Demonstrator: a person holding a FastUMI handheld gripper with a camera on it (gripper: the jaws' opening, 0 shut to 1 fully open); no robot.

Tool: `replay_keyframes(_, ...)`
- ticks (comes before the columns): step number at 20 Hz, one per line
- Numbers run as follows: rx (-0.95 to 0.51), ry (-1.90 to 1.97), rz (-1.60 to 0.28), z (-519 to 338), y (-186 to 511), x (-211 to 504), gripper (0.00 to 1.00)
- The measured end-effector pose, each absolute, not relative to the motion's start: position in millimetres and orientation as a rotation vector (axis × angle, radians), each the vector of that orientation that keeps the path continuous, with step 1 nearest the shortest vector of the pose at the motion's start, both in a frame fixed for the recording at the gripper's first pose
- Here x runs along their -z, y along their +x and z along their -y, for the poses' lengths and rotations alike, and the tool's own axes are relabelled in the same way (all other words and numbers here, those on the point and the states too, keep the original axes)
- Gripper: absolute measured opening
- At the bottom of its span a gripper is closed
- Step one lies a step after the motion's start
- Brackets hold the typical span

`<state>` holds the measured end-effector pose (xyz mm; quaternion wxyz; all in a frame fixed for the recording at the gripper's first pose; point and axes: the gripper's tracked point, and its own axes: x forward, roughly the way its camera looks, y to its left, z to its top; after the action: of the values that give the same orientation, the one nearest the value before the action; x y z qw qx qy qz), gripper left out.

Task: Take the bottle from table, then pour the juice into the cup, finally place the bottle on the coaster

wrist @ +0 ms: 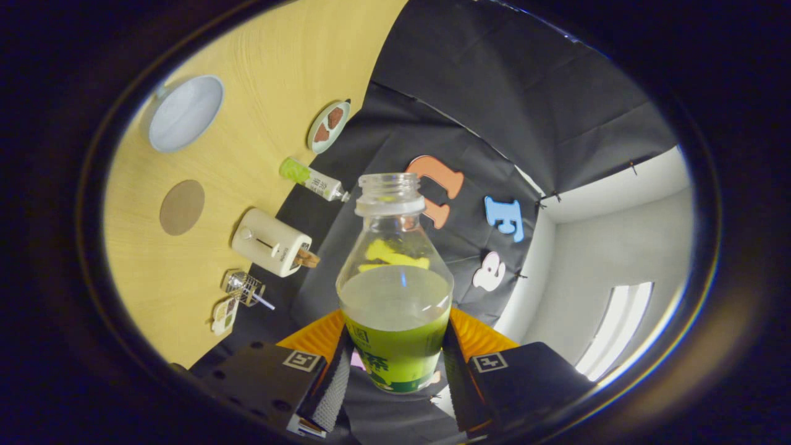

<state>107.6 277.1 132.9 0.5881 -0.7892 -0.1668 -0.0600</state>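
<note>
**Bottle in my tool, tipped well off the bench**

Gripper view: my tool (395,371) is clenched on the bottle (395,290), one finger pressing each side of its lower body where the green label wraps round. The bottle sits between the fingers, neck pointing ahead, cap off and mouth open. Green juice fills roughly the lower half, and its surface lies level across the bottle.

I judge it a thin clear plastic bottle: moderately light at half full, slightly springy under pressure, with a smooth wall and a slick label. Holding it low on the body, as I do now, seems right to me; squeezing harder could dent the wall and push juice up toward the open mouth. The liquid will slosh and shift the weight as I tilt, so a slow turn looks wise.

The bench (259,80) is pale wood with fine grain, and it appears rolled steeply to one side beyond the fingers, so my tool is turned far over. On it lie a pale round cup (185,113) seen from above, a brown round coaster (181,207), a white toaster (272,242), a second small bottle (312,179) on its side, a little plate (329,126) and a clear wire-like item (244,287) I cannot identify. Black cloth hangs behind the bench, with a white wall and a bright window (618,327) further off.
</note>
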Motion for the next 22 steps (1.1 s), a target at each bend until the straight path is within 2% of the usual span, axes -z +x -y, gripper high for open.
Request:
replay_keyframes(13,-0.154,-1.325,-0.002,-248,123,-34,0.75)
replay_keyframes(17,-0.254,-1.048,-0.118,-252,123,-20,0.75)
replay_keyframes(22,-0.326,-0.726,-0.171,-263,134,-27,0.75)
